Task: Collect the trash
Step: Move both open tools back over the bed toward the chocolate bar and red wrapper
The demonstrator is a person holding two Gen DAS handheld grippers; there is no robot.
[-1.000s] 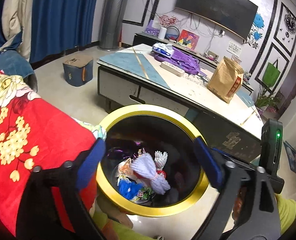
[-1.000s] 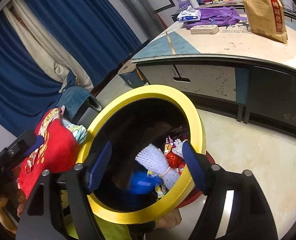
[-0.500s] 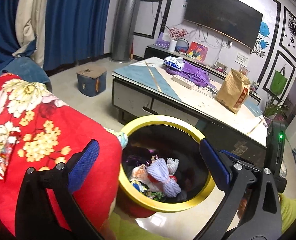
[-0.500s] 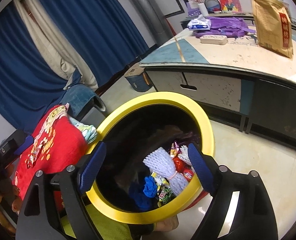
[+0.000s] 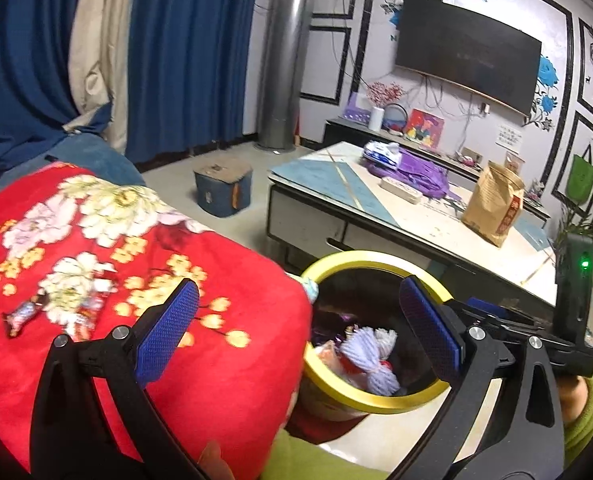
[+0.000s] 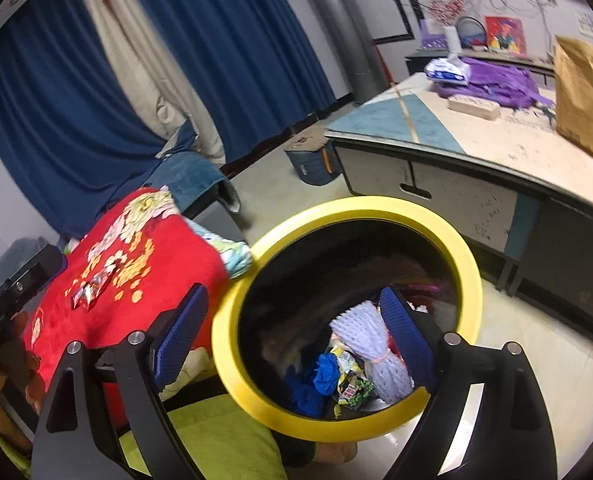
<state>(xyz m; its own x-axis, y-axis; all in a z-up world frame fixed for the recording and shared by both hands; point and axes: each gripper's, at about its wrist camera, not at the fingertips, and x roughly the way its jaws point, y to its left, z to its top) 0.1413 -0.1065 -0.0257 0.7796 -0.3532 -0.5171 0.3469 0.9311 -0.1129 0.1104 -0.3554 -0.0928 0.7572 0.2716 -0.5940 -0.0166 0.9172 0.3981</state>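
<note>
We hold both grippers empty above the yellow-rimmed bin: the left gripper gapes wide, the right gripper is opening, ready for the wrappers mid-blanket.

brown paper bag on low table

Red wrappers blurred (perhaps candy), labels unreadable.
</note>
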